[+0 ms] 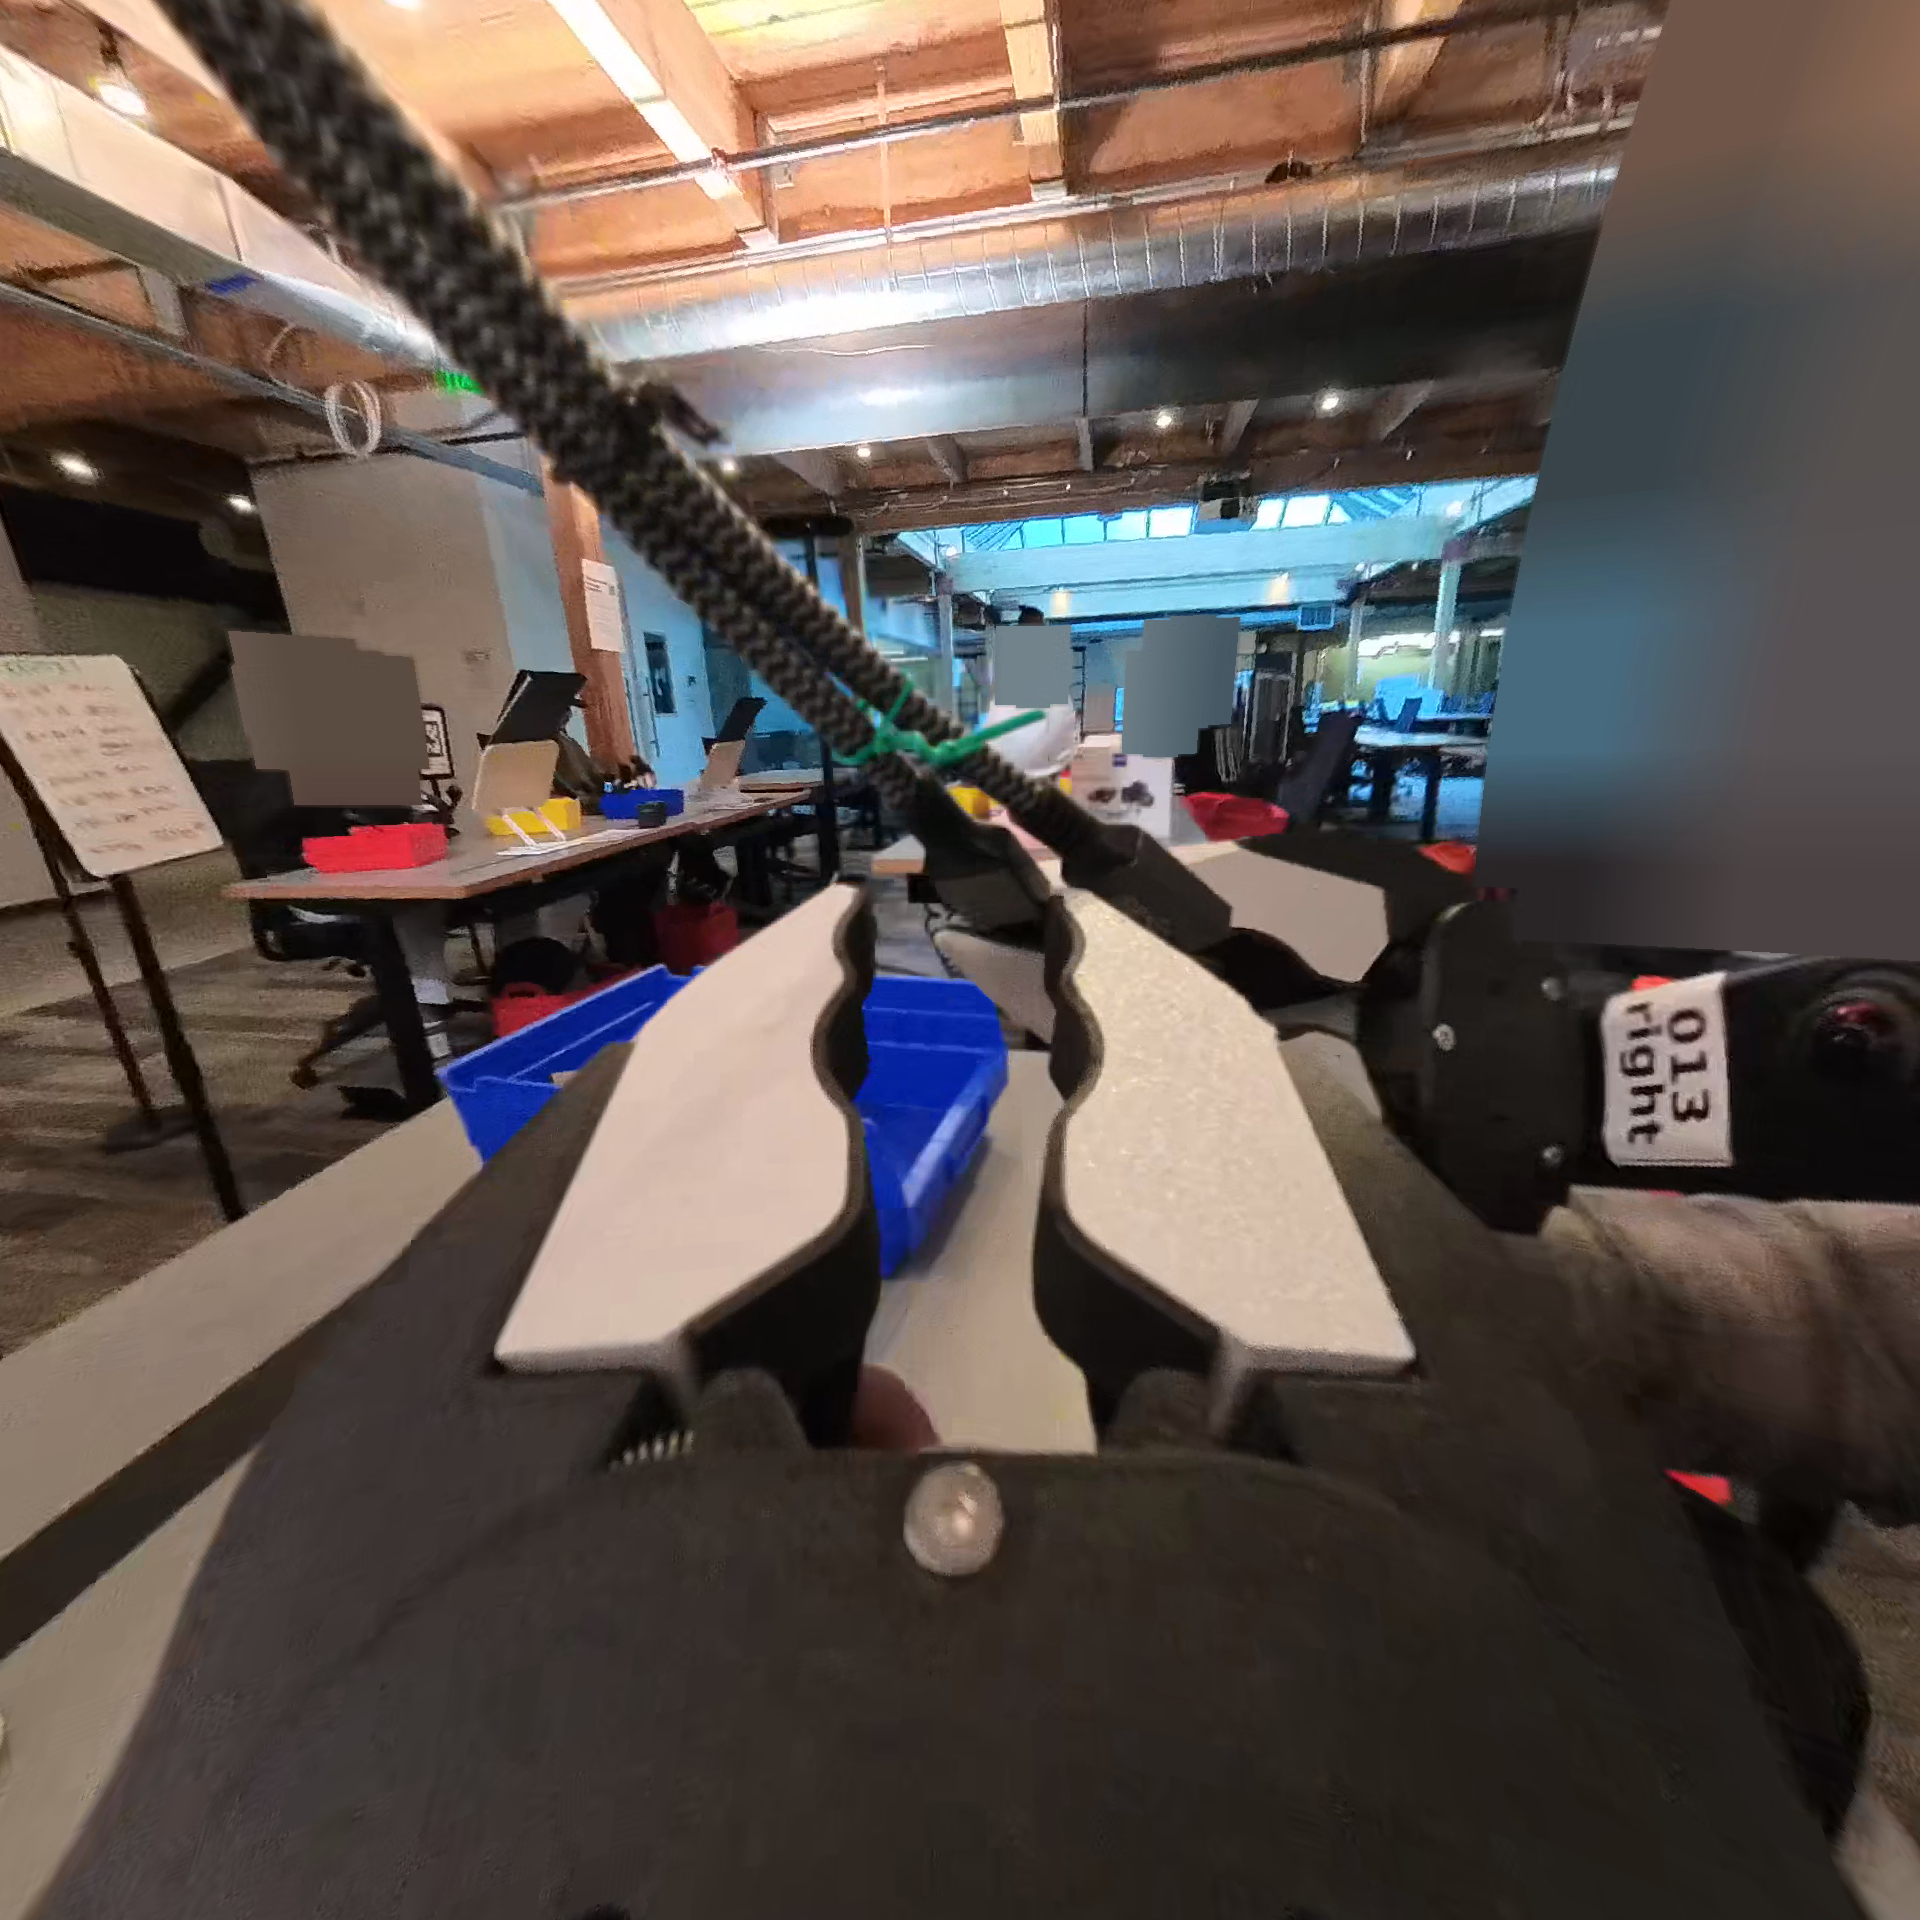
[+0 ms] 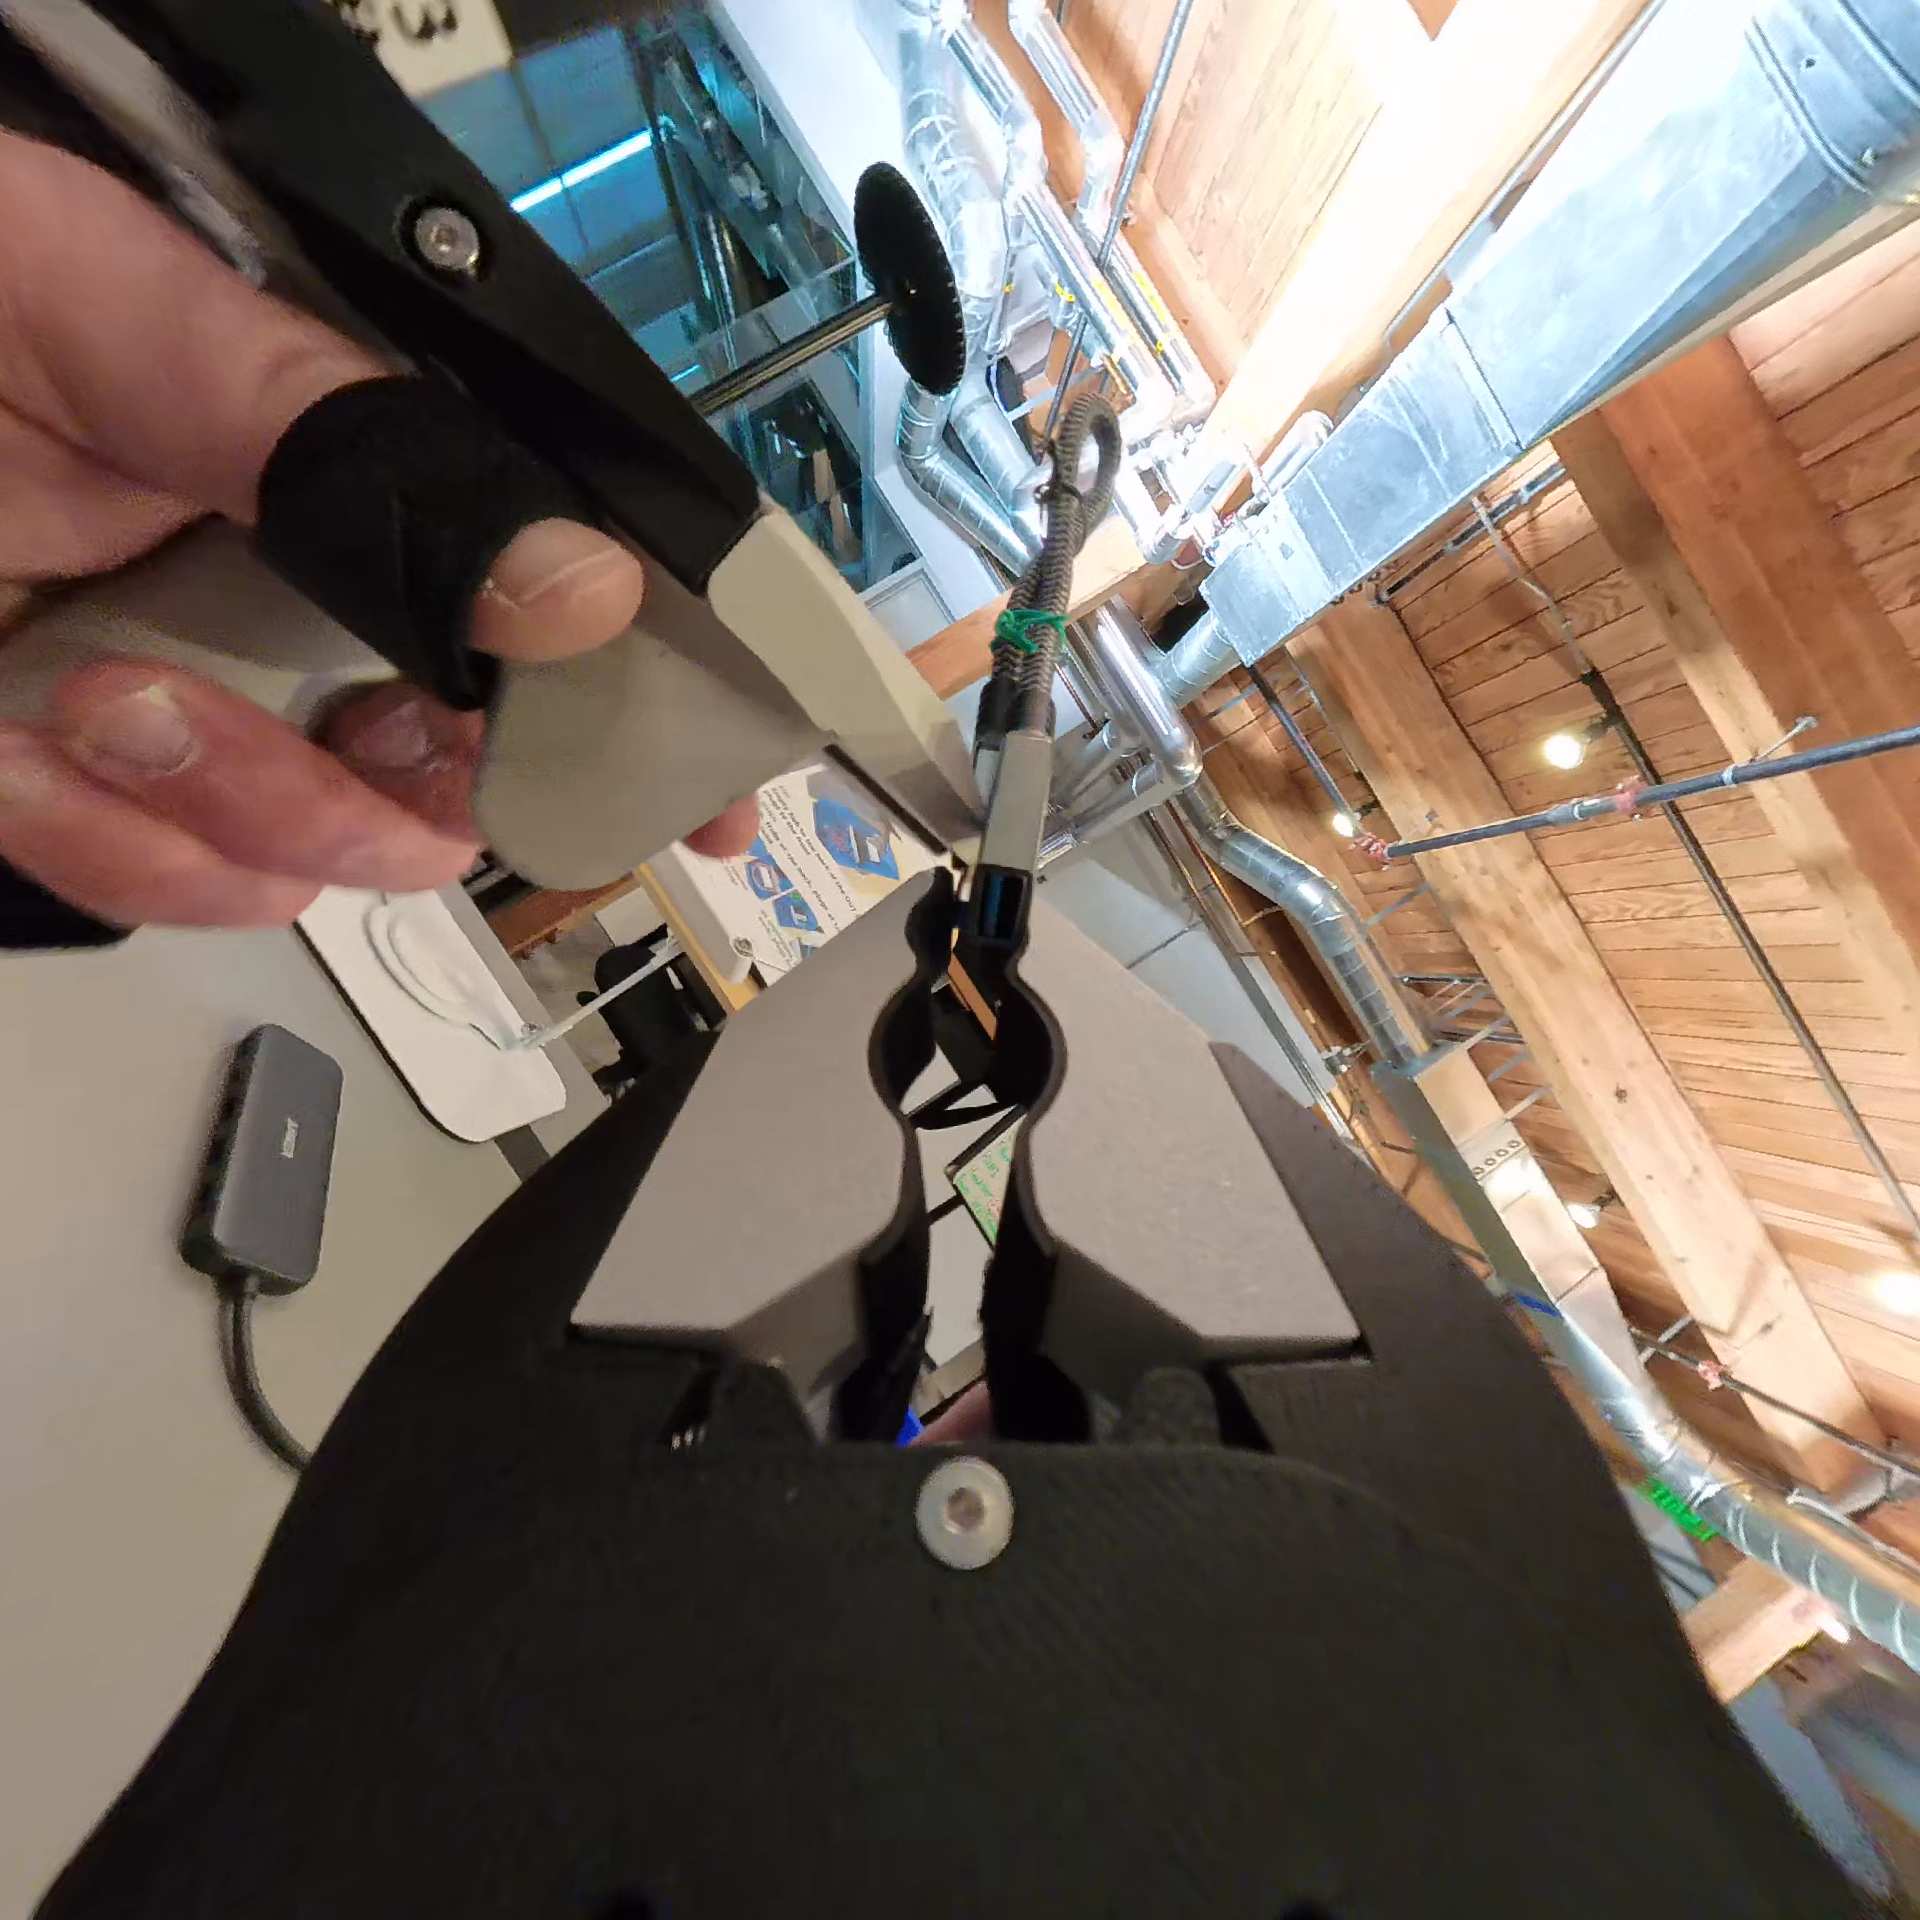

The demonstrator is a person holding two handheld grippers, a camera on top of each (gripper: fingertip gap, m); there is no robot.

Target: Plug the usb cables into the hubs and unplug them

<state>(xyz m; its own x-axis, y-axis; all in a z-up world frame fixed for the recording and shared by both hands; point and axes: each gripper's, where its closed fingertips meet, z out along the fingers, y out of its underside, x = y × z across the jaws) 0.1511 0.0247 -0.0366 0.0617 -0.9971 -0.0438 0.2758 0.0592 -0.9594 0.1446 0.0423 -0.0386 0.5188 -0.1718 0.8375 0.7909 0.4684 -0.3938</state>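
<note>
Both grippers are raised off the table and meet tip to tip. My right gripper (image 2: 966, 906) is shut on a black USB plug with a blue tongue (image 2: 1000, 894), and its cable runs back between the fingers. The plug sits at the mouth of a small silver hub (image 2: 1013, 800). A short folded braided cable (image 2: 1049, 561) tied with a green tie leaves the hub. My left gripper (image 1: 961, 904) has its fingers a little apart with the hub's dark end between the tips. In the right wrist view its fingers (image 2: 821, 675) touch the hub's side. The right gripper (image 1: 1195, 899) enters the left wrist view from the right.
A second grey hub (image 2: 265, 1153) with its cable lies on the white table (image 2: 94, 1351) below left. A blue bin (image 1: 925, 1091) stands on the table under the left gripper. A white pad (image 2: 457, 997) lies near the table edge. Desks, chairs and a whiteboard easel (image 1: 94, 769) stand beyond. Left and right tips are no more than a few centimetres apart.
</note>
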